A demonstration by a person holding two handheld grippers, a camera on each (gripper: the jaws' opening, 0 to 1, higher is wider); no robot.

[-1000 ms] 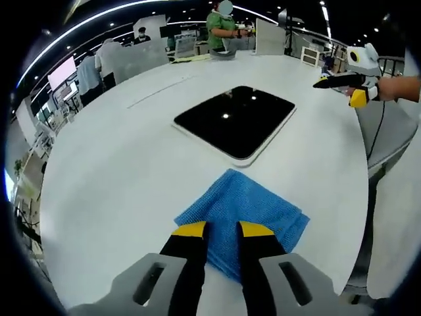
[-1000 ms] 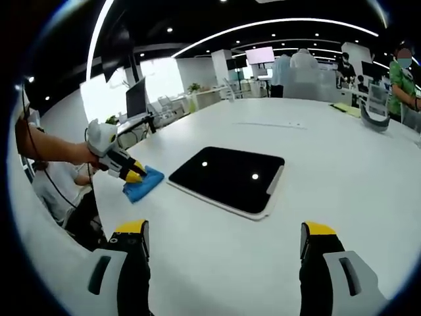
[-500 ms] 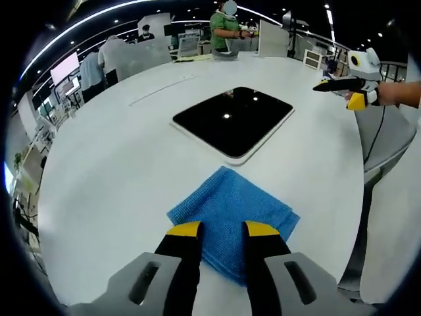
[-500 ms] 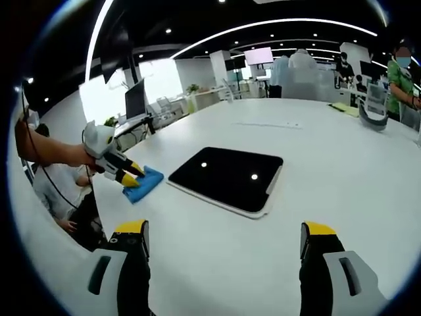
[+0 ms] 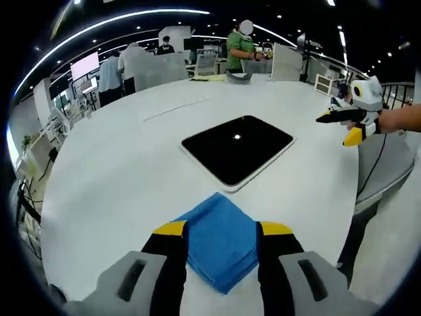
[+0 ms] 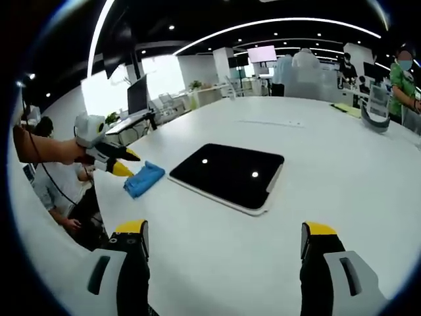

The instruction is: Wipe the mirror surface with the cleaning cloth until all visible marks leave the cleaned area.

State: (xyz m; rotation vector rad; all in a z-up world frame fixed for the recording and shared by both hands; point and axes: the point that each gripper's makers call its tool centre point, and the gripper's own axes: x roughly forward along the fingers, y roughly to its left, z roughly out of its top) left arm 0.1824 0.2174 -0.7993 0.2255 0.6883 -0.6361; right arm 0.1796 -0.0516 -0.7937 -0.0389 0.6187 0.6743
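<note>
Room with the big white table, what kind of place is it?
Probably a large open office or lab. A big white table stands under long ceiling light strips, with a wall screen and desks with a monitor behind.

Cloth lies on table near mirror.

Free room, taken from the mirror: we are seeing bare white table lying open on all its sides. The folded blue cloth is sitting near the mirror's edge, apart from it. The left gripper is hovering just beside that cloth. The right gripper is hanging off the table's rim, well apart from the mirror.
</note>
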